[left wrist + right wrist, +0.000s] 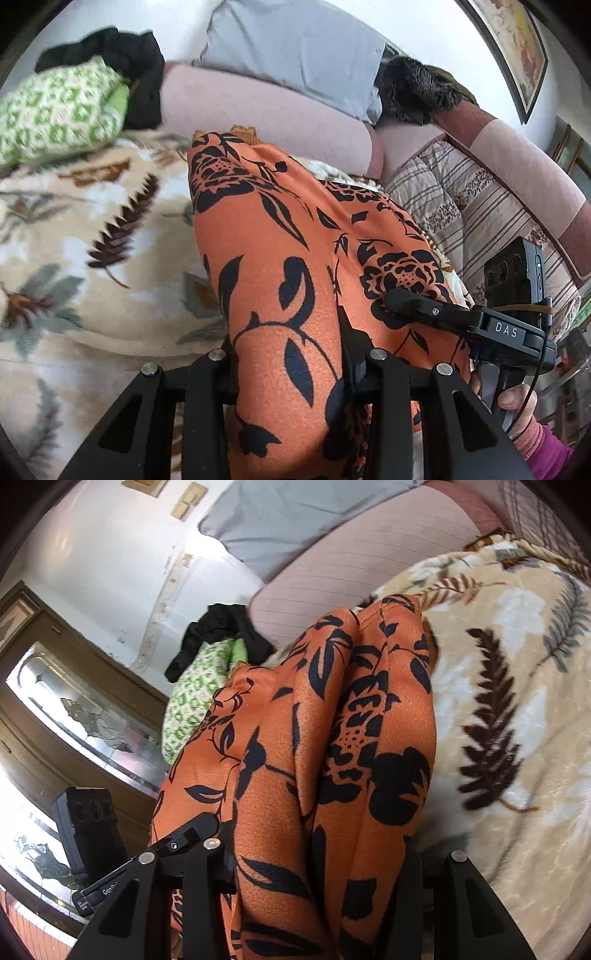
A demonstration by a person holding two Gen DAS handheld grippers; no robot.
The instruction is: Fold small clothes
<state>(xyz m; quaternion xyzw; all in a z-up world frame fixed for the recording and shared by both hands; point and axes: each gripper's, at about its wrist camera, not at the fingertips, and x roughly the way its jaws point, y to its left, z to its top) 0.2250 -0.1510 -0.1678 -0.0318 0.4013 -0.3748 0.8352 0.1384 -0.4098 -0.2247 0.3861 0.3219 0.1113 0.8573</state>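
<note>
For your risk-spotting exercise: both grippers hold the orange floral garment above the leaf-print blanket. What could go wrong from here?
1. The orange garment hangs bunched in loose folds, so laying it down now may well trap creases.
2. The right gripper pinches near an edge; the slick-looking cloth might slip out.
3. The green patterned cloth and black garment lie close by on the leaf-print blanket; a wide swing could drag them.

Bright daylight, soft shadows — fisheye-bent edges, slight blur.
</note>
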